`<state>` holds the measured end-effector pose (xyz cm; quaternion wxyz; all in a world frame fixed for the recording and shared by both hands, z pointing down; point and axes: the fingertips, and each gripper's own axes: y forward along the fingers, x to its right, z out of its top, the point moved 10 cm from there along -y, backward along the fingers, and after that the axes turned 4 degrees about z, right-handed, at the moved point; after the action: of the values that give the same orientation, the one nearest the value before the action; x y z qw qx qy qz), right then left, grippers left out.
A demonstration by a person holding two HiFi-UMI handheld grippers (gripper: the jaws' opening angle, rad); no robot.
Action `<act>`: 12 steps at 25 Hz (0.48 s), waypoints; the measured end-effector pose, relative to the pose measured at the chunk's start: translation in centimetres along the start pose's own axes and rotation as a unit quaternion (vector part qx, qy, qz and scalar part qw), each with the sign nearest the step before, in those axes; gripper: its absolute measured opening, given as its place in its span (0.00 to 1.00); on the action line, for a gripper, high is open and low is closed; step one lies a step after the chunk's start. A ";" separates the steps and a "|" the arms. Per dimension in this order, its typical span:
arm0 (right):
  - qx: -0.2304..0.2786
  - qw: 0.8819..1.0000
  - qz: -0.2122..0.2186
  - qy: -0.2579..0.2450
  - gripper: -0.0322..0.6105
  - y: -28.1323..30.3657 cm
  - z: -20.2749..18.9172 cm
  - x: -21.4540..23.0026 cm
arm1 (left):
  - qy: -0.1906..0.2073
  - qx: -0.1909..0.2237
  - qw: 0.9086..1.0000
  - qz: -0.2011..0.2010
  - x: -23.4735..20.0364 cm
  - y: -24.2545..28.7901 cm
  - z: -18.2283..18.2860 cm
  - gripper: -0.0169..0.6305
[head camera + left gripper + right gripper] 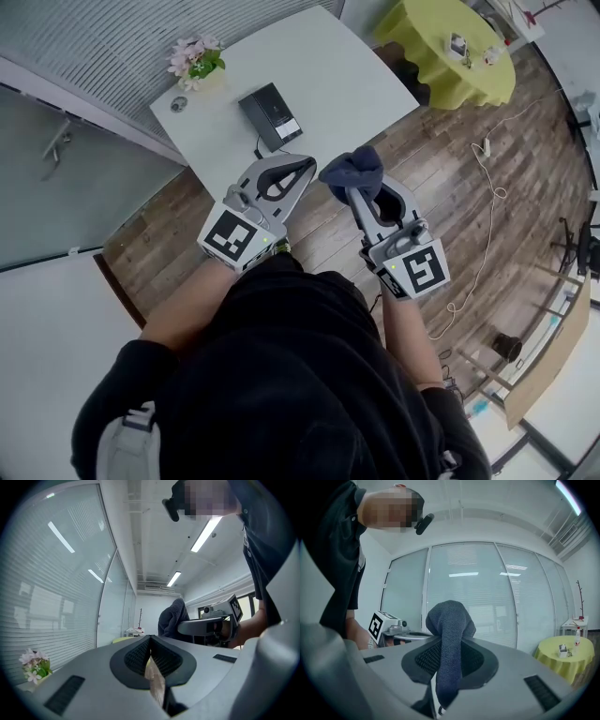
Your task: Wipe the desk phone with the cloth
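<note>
One white table (356, 84) fills the head view toward 12 o'clock, and short of its near edge both grippers hang side by side, so I judge the wiping is not yet begun. The left gripper (300, 167), at 9 o'clock of the right gripper (361, 195), has its jaws closed on nothing, perhaps kept free to steady the desk phone (272, 115), which lies on the table at 12 o'clock from it, well apart. The right one's jaws are clamped on the dark cloth (353, 169), whose bunched end stands beyond the tips so that fabric, not jaws, meets the phone.
</note>
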<state>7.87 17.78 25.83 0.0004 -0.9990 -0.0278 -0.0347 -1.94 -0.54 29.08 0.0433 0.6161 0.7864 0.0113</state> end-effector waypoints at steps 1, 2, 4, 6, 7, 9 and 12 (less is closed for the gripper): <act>-0.001 1.000 0.005 0.000 0.19 0.7 0.0 0.2 | 0.000 -0.002 1.000 0.005 -0.6 -0.1 -0.1 0.04; -0.005 1.000 0.009 -0.003 0.19 1.2 0.0 0.4 | 0.000 -0.005 1.000 0.012 -1.1 -0.3 -0.3 0.04; -0.009 1.000 0.017 -0.005 0.19 2.2 -0.1 0.9 | -0.002 -0.009 1.000 0.026 -2.0 -0.5 -0.5 0.04; -0.017 1.000 0.023 -0.010 0.19 2.6 -0.2 1.5 | -0.003 -0.006 0.999 0.038 -2.4 -0.6 -0.3 0.04; -0.022 0.999 0.027 -0.013 0.19 2.7 -0.4 1.9 | -0.001 -0.002 0.999 0.046 -2.4 -0.7 -0.2 0.04; -0.022 0.999 0.040 -0.015 0.19 3.0 -0.6 2.5 | 0.005 0.002 0.998 0.064 -2.3 -0.9 -0.1 0.04; -0.020 0.997 0.067 -0.013 0.19 4.6 -0.8 4.2 | 0.011 -0.002 0.995 0.098 -3.4 -0.8 -0.5 0.04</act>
<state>12.30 13.43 26.89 -0.0174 -0.9988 0.0400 -0.0216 -1.92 -4.03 29.67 0.0351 0.6903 0.7223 0.0239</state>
